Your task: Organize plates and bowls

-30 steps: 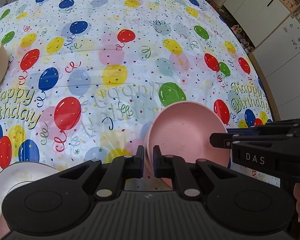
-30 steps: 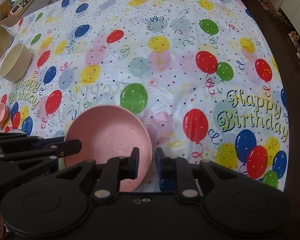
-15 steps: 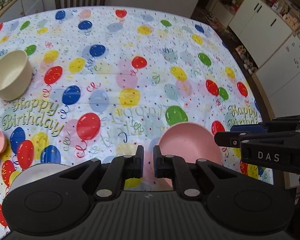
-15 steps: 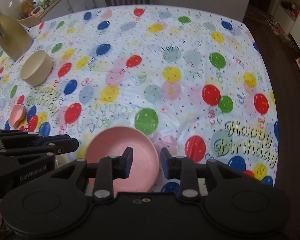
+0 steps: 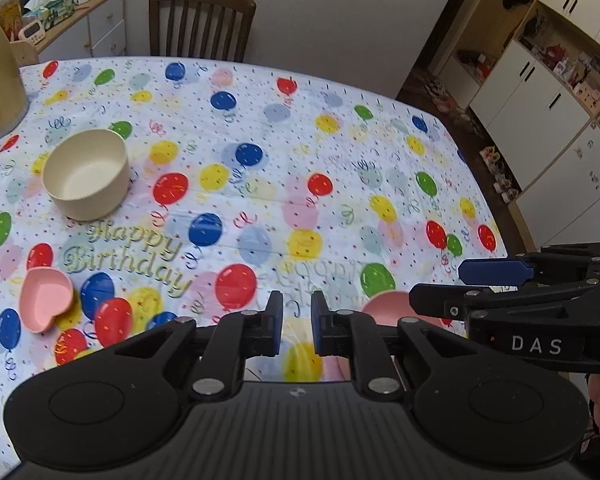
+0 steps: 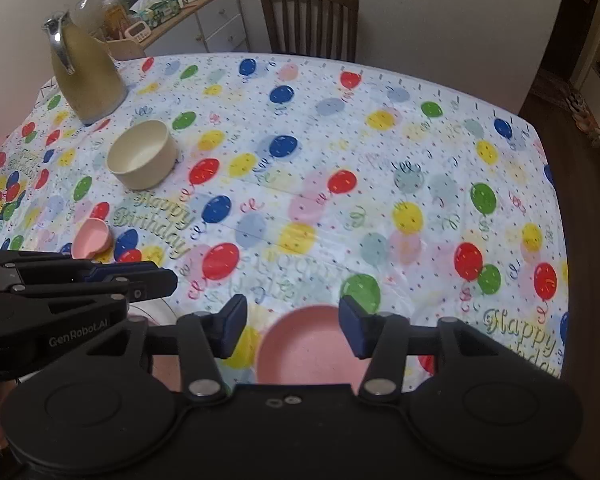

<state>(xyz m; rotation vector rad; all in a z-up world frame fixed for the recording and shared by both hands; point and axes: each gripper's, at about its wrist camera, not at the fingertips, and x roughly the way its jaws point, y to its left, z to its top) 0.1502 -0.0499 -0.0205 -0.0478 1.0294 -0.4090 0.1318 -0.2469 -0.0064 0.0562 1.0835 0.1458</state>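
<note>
A round pink plate lies on the table at the near edge, just below and between my right gripper's open fingers, untouched; it also shows in the left wrist view. My left gripper holds nothing, its jaws a narrow gap apart. A cream bowl stands far left. A small pink heart-shaped dish lies near left. A white plate peeks out behind the left gripper in the right wrist view.
A balloon-print cloth covers the table. A tan jug stands at the far left corner. A wooden chair stands behind the table, with a sideboard at the back left and white cabinets at the right.
Both grippers have pulled back and up from the pink plate, which now lies flat on the table. The right gripper opened wide; the left let go of the rim.
</note>
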